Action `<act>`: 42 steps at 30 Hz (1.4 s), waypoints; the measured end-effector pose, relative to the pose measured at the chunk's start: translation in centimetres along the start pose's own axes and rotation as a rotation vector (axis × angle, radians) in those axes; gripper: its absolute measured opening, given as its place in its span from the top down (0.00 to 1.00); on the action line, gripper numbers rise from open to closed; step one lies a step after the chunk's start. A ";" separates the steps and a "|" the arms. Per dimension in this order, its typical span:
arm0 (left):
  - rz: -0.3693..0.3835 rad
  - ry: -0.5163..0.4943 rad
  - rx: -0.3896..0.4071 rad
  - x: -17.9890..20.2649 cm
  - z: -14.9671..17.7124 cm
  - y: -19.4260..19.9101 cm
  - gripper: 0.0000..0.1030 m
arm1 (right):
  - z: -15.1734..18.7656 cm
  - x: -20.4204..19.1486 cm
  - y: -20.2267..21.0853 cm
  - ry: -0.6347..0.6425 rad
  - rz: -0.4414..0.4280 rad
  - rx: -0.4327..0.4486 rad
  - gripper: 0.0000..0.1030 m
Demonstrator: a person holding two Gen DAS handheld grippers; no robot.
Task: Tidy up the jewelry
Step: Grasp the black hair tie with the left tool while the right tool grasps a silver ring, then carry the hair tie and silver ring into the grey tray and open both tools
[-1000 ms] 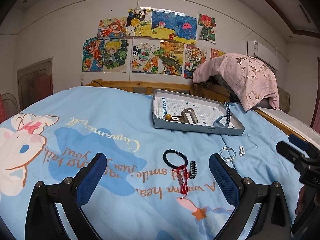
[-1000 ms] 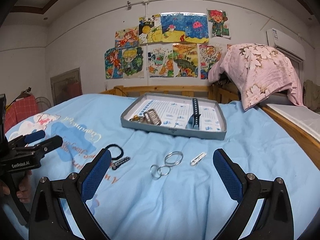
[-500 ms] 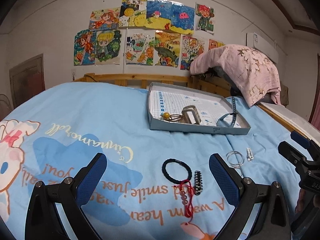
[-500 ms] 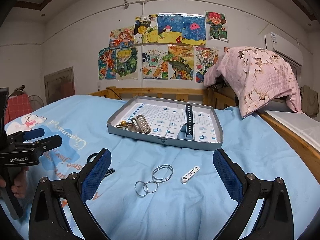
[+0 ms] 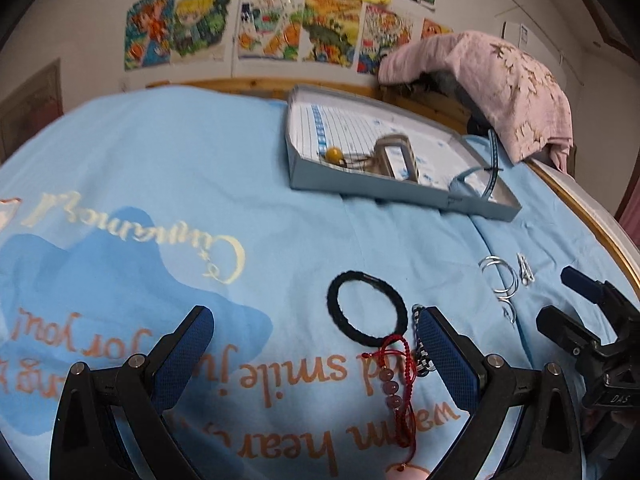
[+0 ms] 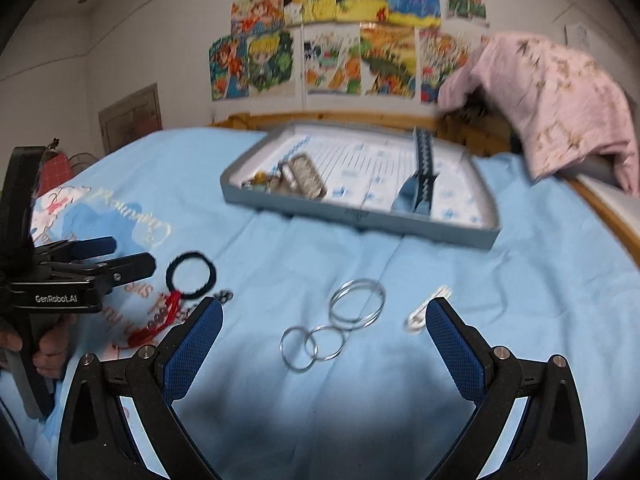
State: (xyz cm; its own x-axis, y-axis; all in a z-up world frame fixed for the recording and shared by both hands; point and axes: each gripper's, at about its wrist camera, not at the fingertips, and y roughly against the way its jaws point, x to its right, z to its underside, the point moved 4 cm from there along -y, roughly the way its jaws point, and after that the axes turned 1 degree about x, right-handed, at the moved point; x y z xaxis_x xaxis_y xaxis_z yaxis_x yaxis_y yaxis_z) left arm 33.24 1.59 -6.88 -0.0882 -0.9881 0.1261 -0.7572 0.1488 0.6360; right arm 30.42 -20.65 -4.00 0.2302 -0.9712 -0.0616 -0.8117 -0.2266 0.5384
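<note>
A grey tray (image 5: 360,188) (image 6: 352,214) lies far on the blue bedsheet and holds a yellow bead tie (image 5: 333,154), a metal clasp (image 5: 396,158) and a blue band (image 6: 424,160). On the sheet lie a black hair tie (image 5: 367,307) (image 6: 191,273), a red cord bracelet (image 5: 394,376), a beaded clip (image 5: 419,344), silver rings (image 6: 354,306) (image 5: 500,276) and a white clip (image 6: 424,310). My left gripper (image 5: 316,344) is open just above the sheet, the black hair tie and red bracelet between its fingers. My right gripper (image 6: 324,336) is open over the silver rings.
A pink quilt (image 5: 492,88) is heaped on the wooden bed frame (image 6: 608,208) at the back right. Drawings cover the wall (image 6: 340,32). The other gripper shows at the edge of each view, the right one (image 5: 592,336) and the left one (image 6: 72,280).
Both grippers have lowered and moved forward toward the sheet. The left now frames the black hair tie and red bracelet; the right now frames the silver rings. Both stay open.
</note>
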 end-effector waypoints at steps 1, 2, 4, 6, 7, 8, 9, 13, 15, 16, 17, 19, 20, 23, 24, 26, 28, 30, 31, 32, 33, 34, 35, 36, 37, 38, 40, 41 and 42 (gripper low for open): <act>0.010 0.001 -0.008 0.0 0.1 -0.3 0.01 | 0.3 0.1 -0.2 -0.007 -0.005 -0.008 0.04; 0.020 0.002 -0.013 -0.1 0.1 -0.5 0.03 | 0.5 0.3 -0.5 -0.020 -0.015 -0.021 0.07; 0.040 0.004 -0.030 0.0 0.1 -1.1 0.10 | 0.8 0.5 -1.1 -0.034 -0.028 -0.042 0.17; 0.065 0.010 -0.058 0.0 0.1 -1.9 0.22 | 1.3 0.5 -1.8 -0.041 -0.043 -0.069 0.26; 0.073 0.017 -0.069 -0.1 0.1 -2.3 0.25 | 1.4 0.5 -2.1 -0.043 -0.049 -0.077 0.27; 0.083 0.026 -0.083 -0.1 0.2 -2.7 0.30 | 1.6 0.4 -2.4 -0.044 -0.060 -0.089 0.28; 0.089 0.034 -0.093 -0.2 0.3 -3.0 0.34 | 1.7 0.3 -2.6 -0.044 -0.068 -0.097 0.31; 0.125 0.034 -0.094 0.0 0.3 -3.5 0.47 | 2.4 -0.1 -3.6 -0.045 -0.102 -0.134 0.35; 0.137 0.024 -0.099 0.2 0.3 -3.7 0.58 | 2.6 0.1 -4.0 -0.059 -0.117 -0.149 0.35; 0.142 0.018 -0.105 0.4 0.4 -3.9 0.60 | 2.7 0.1 -4.2 -0.065 -0.124 -0.152 0.36; 0.146 0.012 -0.109 0.5 0.5 -4.0 0.63 | 2.8 0.1 -4.3 -0.069 -0.130 -0.155 0.40; 0.150 0.007 -0.115 0.6 0.6 -4.1 0.67 | 2.9 0.0 -4.5 -0.072 -0.142 -0.163 0.43; 0.153 0.006 -0.118 0.6 0.6 -4.2 0.69 | 2.9 -0.1 -4.6 -0.073 -0.146 -0.164 0.46; 0.173 0.005 -0.133 0.8 0.7 -4.5 0.82 | 3.0 -0.2 -4.7 -0.078 -0.160 -0.166 0.51; 0.177 0.006 -0.137 0.7 0.8 -4.6 0.87 | 3.0 -0.2 -4.7 -0.084 -0.169 -0.167 0.56; 0.186 0.016 -0.148 0.6 1.0 -4.7 0.92 | 3.2 -0.2 -4.8 -0.096 -0.189 -0.174 0.65; 0.197 0.032 -0.149 0.4 1.0 -4.7 0.93 | 3.3 -0.3 -4.8 -0.099 -0.201 -0.178 0.71; 0.201 0.037 -0.149 0.3 1.0 -4.6 0.94 | 3.3 -0.5 -4.6 -0.104 -0.213 -0.170 0.75; 0.202 0.037 -0.145 0.3 1.1 -4.4 0.94 | 3.3 -0.4 -4.5 -0.108 -0.217 -0.167 0.77; 0.201 0.034 -0.142 0.3 1.1 -4.3 0.95 | 3.4 -0.4 -4.4 -0.113 -0.220 -0.163 0.81; 0.199 0.028 -0.136 0.4 1.1 -4.1 0.95 | 3.4 -0.3 -4.2 -0.121 -0.223 -0.157 0.84; 0.197 0.021 -0.130 0.5 1.1 -3.8 0.95 | 3.4 -0.2 -4.0 -0.124 -0.223 -0.155 0.86; 0.196 0.016 -0.123 0.5 1.1 -3.5 0.95 | 3.4 -0.2 -4.0 -0.126 -0.222 -0.154 0.90; 0.194 0.005 -0.111 0.7 1.0 -3.2 0.95 | 3.4 -0.1 -3.7 -0.129 -0.221 -0.147 0.93; 0.192 -0.007 -0.098 0.9 0.9 -2.8 0.95 | 3.4 -0.1 -3.5 -0.130 -0.217 -0.141 0.95; 0.190 -0.021 -0.081 1.2 0.7 -2.4 0.95 | 3.3 0.1 -3.3 -0.133 -0.213 -0.134 0.96; 0.195 -0.035 -0.059 1.5 0.3 -1.6 0.95 | 3.1 0.4 -2.8 -0.144 -0.207 -0.118 0.97; 0.199 -0.035 -0.054 1.6 0.1 -1.3 0.95 | 3.0 0.5 -2.7 -0.146 -0.205 -0.116 0.97; 0.204 -0.034 -0.049 1.6 -0.2 -1.0 0.95 | 2.8 0.6 -2.5 -0.146 -0.204 -0.113 0.97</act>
State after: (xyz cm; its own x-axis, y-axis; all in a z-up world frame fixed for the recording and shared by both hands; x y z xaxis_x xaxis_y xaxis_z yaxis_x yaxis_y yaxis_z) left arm 33.99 -0.18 -7.21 -0.2586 -0.9380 0.2307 -0.6889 0.3465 0.6367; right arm 31.09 -20.89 -7.77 0.2963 -0.9085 -0.2948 -0.6894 -0.4170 0.5923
